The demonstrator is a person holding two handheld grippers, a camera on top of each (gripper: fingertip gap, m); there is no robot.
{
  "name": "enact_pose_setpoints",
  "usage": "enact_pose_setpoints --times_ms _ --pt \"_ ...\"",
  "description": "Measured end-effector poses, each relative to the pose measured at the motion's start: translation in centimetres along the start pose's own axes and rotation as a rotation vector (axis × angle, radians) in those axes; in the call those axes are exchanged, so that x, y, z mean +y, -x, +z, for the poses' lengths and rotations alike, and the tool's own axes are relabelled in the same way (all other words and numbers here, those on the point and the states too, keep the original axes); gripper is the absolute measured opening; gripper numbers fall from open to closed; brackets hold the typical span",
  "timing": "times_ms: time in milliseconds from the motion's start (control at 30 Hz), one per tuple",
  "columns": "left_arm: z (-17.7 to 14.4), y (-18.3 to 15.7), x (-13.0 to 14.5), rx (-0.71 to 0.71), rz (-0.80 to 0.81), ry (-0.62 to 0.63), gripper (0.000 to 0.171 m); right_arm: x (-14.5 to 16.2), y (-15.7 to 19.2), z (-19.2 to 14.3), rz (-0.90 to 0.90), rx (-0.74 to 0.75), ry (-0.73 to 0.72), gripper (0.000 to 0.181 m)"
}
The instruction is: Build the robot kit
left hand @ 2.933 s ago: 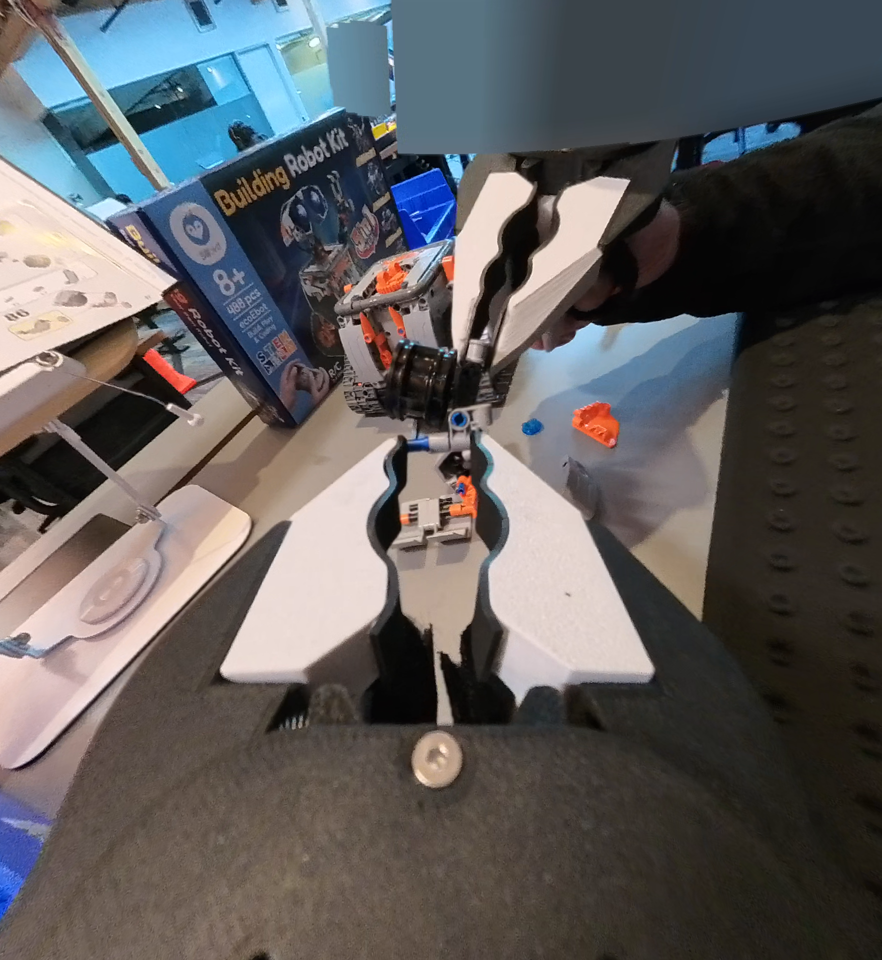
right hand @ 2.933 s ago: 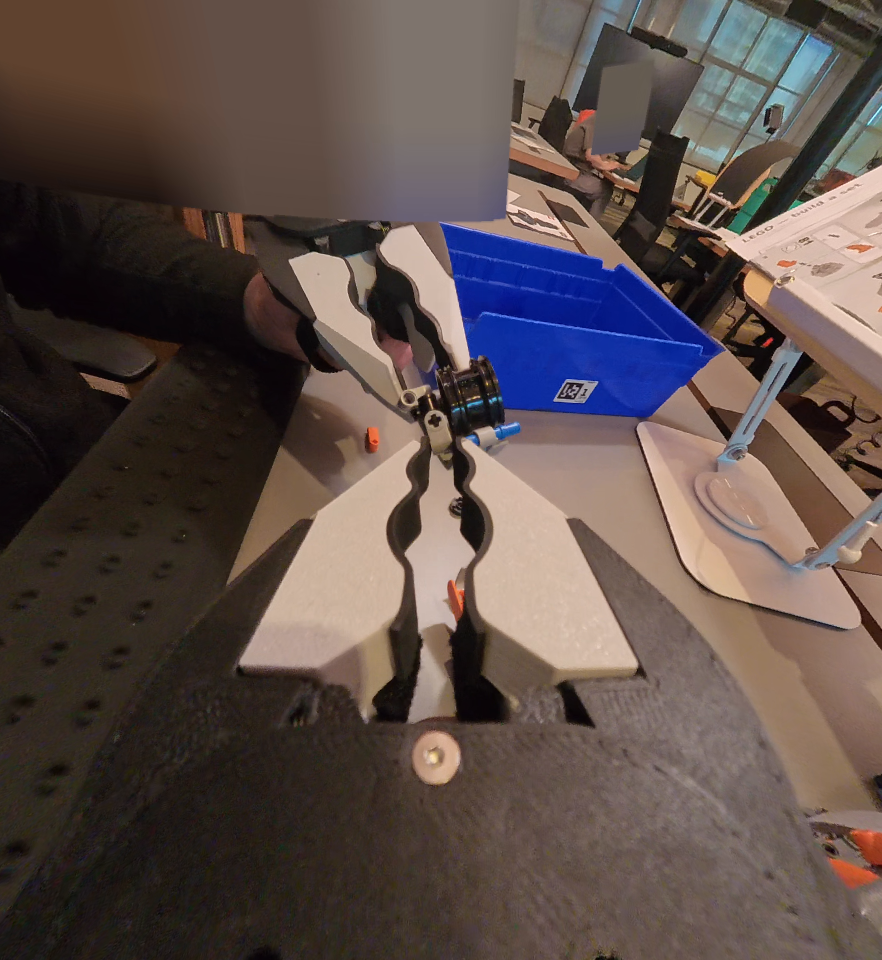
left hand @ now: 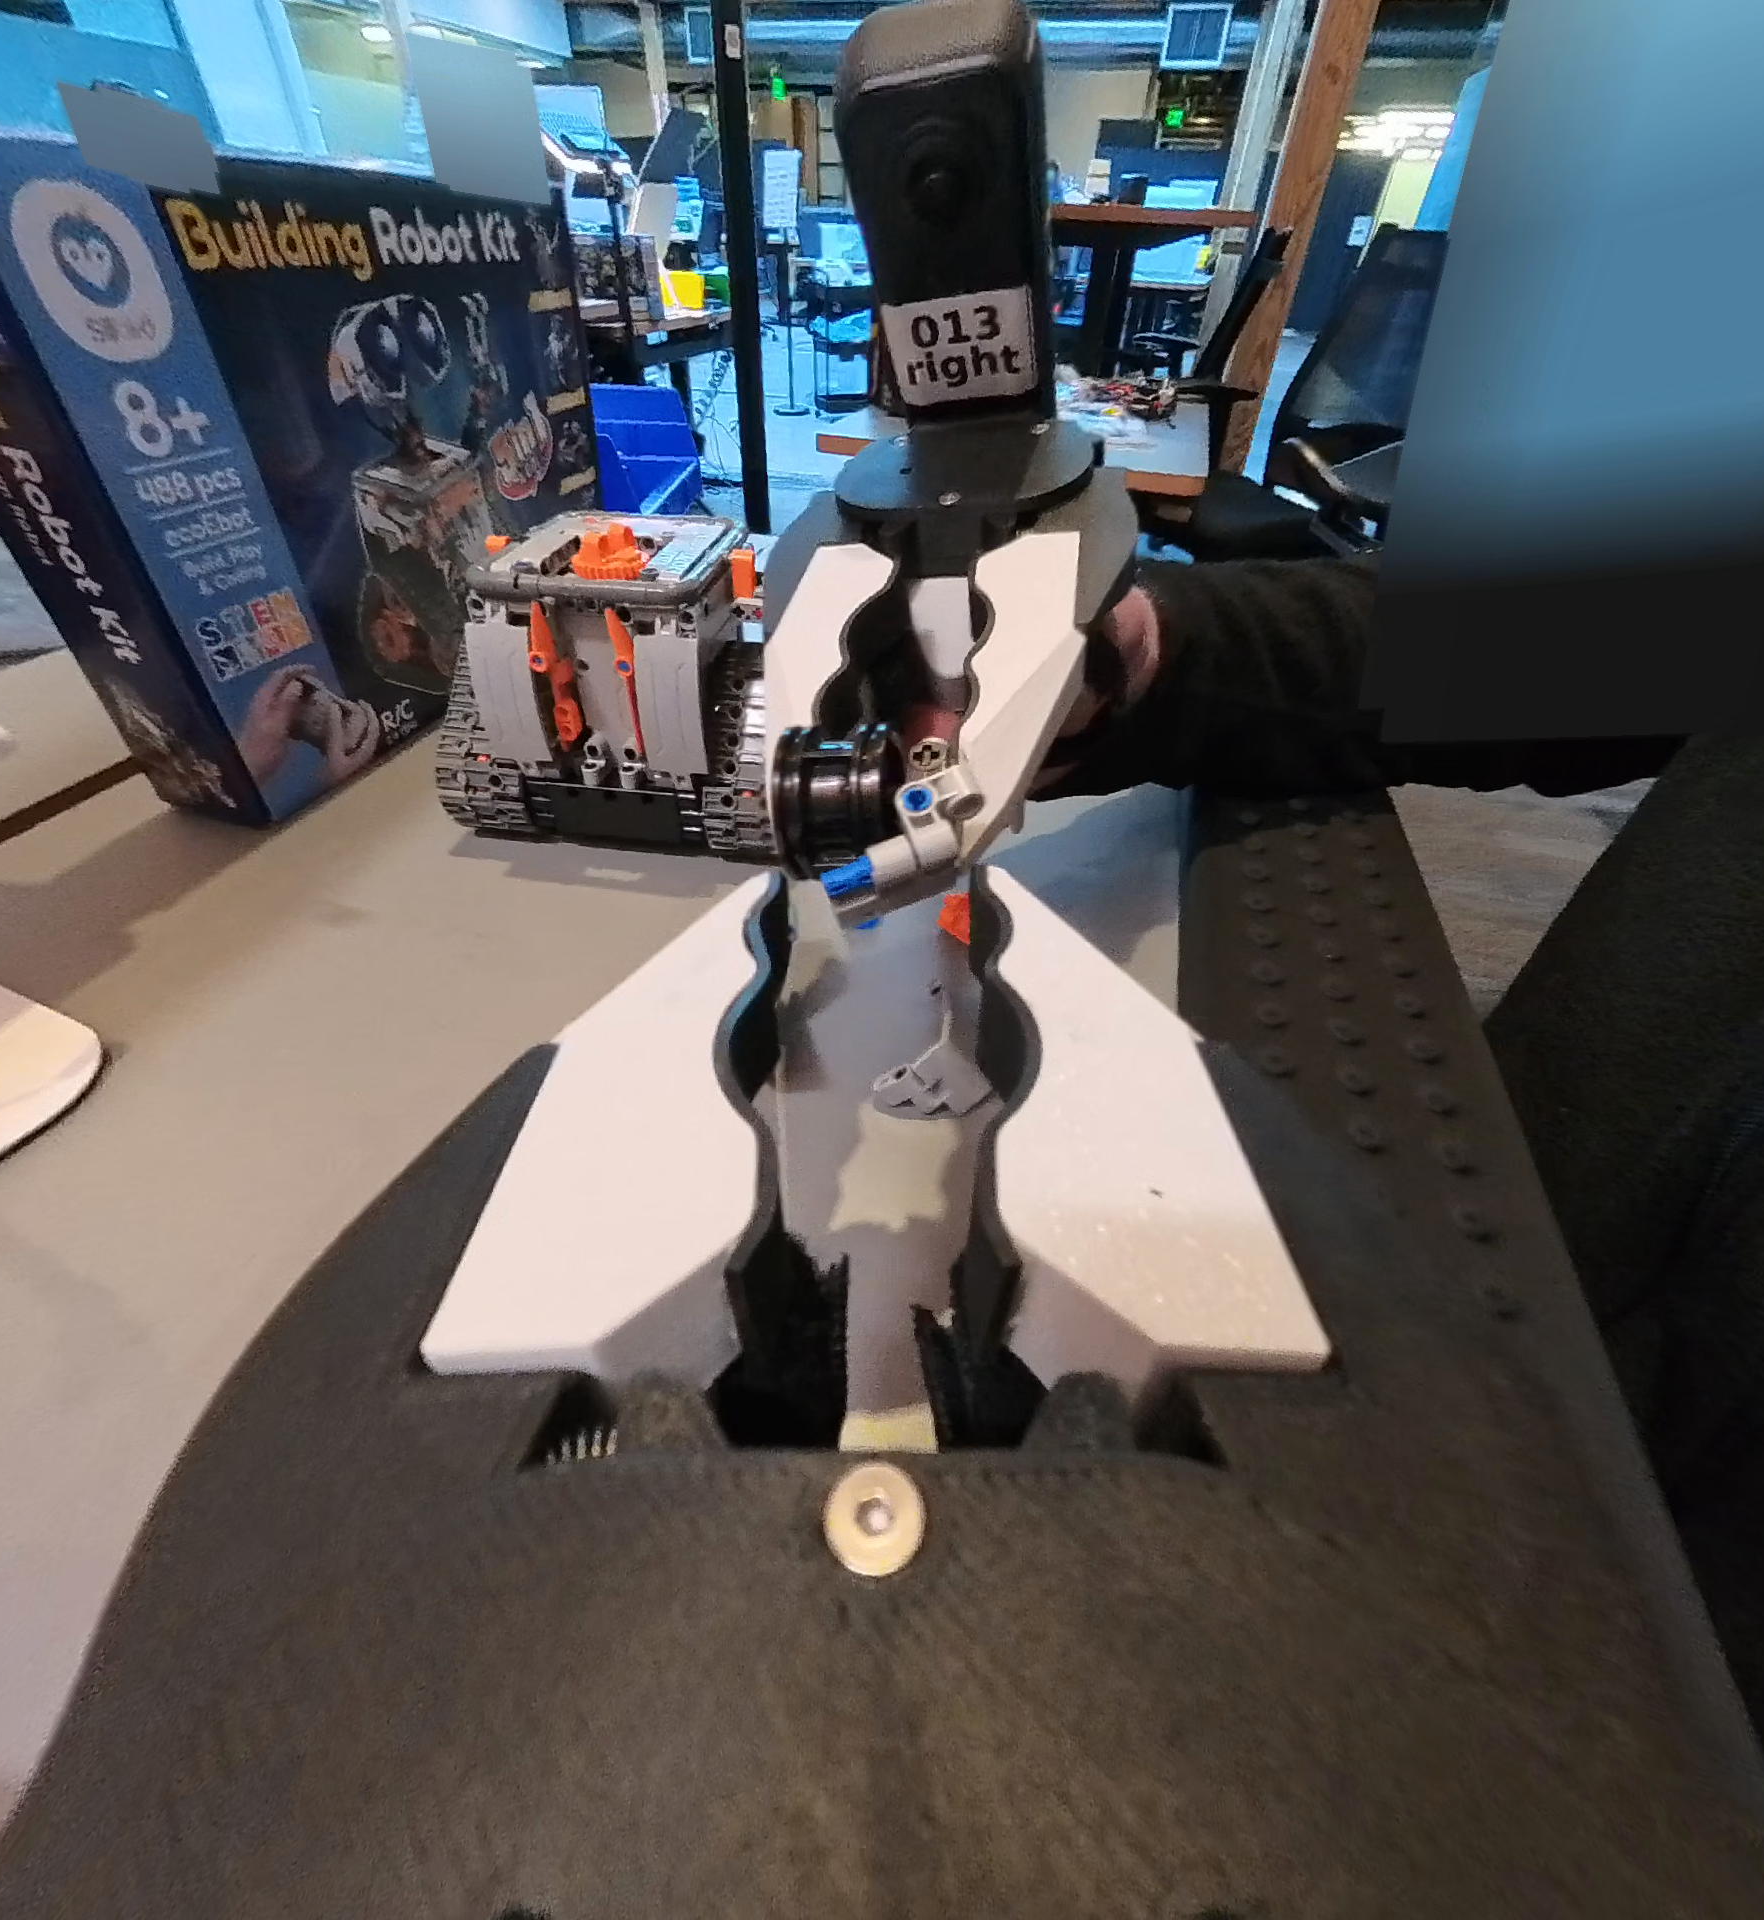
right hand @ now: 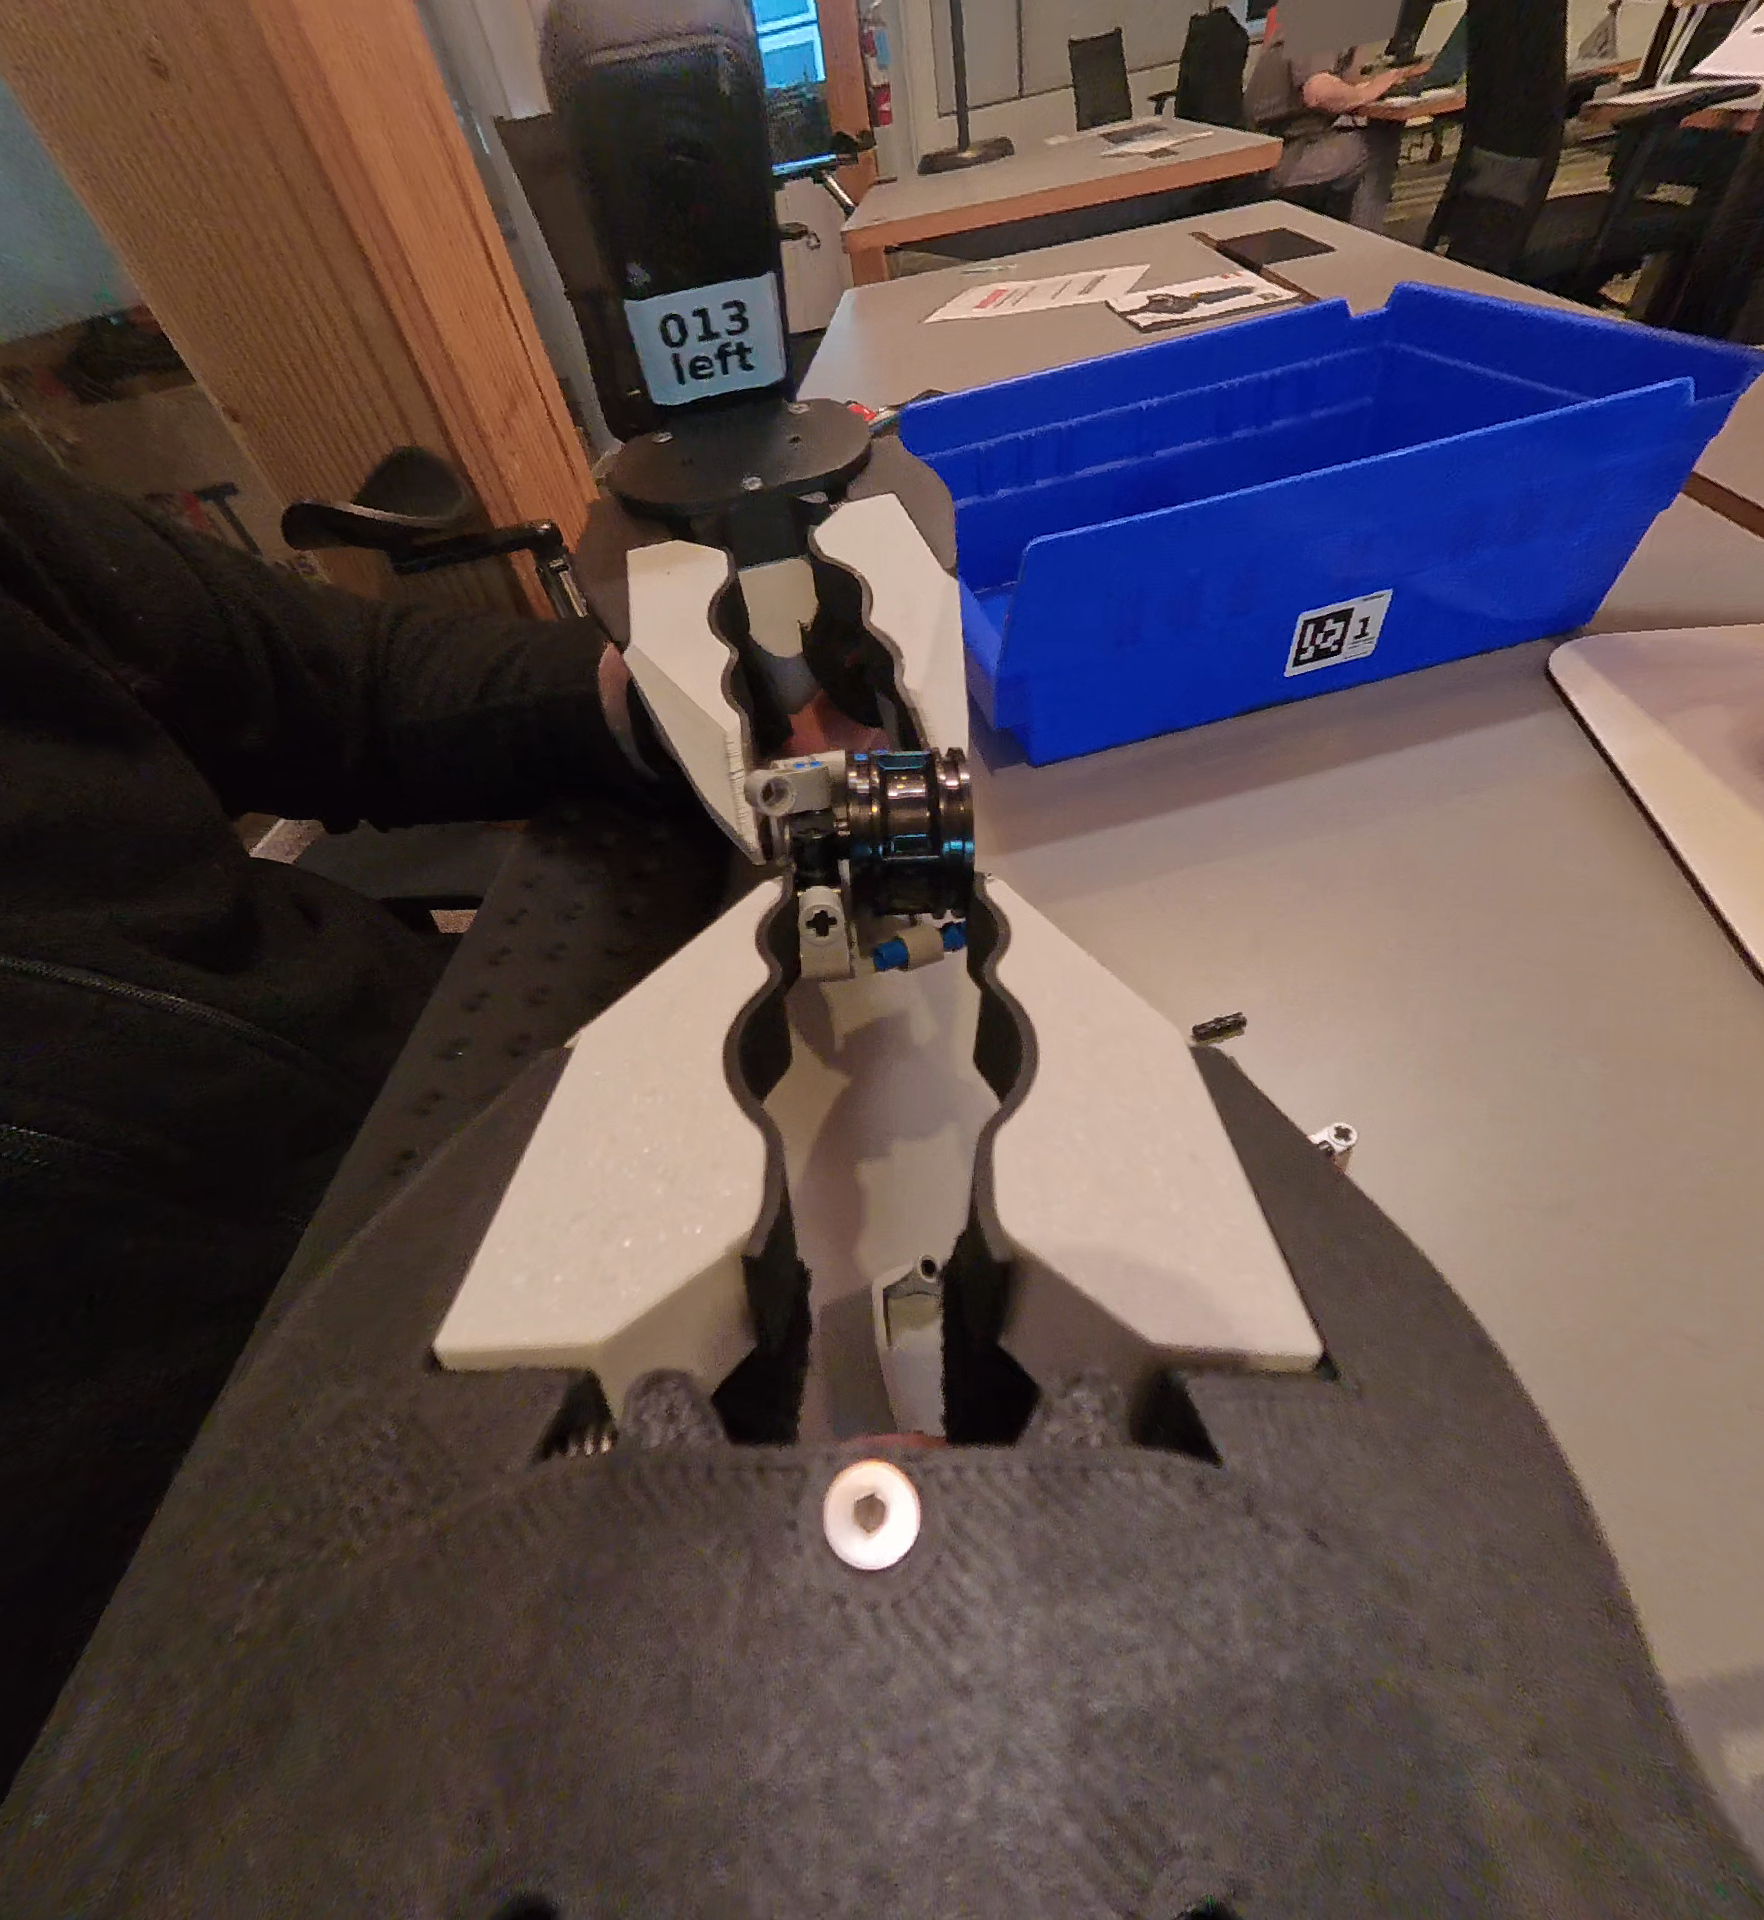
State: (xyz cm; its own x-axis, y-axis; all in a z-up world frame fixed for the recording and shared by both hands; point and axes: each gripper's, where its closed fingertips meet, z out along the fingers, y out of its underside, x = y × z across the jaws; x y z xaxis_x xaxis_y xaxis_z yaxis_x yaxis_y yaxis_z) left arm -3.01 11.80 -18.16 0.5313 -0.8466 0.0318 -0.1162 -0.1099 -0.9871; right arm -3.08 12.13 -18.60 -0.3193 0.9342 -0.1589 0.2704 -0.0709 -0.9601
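- Left gripper (left hand: 883,894), nearest the lens: white fingers narrowed, tips flanking the lower grey connector of the assembly; contact is not visible, so I cannot tell whether it grips.
- Right gripper (right hand: 883,904): fingers clenched around the small brick assembly of a black grooved wheel, grey connectors and blue pins (right hand: 904,831), held above the grey table (left hand: 286,1039) between the two opposed grippers.
- Blue plastic bin (right hand: 1273,582): near, beyond the wheel, apart from it.
- Printed blue kit carton (left hand: 265,499): upright, well apart.
- Grey-and-orange tracked brick vehicle (left hand: 597,675): behind the assembly, just beside the carton.
- Loose grey connector (left hand: 925,1086), orange piece (left hand: 951,920) and black pin (right hand: 1221,1027): on the table beneath and beside the fingers.
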Motion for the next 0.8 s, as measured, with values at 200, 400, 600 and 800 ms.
enact_pose_setpoints --times_ms 200,400,600,800 --pt "0.5 0.0 0.8 -0.034 0.044 0.060 0.023 0.3 -0.2 0.1 -0.034 0.034 0.025 0.029" --pt "0.4 -0.2 0.7 -0.012 0.031 0.047 0.022 0.1 0.0 0.1 -0.105 0.066 0.034 0.029" --pt "0.2 -0.1 0.5 -0.015 0.030 0.034 0.021 -0.5 -0.1 0.0 -0.291 0.186 0.053 0.029" --pt "0.1 0.0 0.3 -0.012 0.018 0.024 0.021 -0.9 -0.2 0.0 -0.341 0.231 0.055 0.029"
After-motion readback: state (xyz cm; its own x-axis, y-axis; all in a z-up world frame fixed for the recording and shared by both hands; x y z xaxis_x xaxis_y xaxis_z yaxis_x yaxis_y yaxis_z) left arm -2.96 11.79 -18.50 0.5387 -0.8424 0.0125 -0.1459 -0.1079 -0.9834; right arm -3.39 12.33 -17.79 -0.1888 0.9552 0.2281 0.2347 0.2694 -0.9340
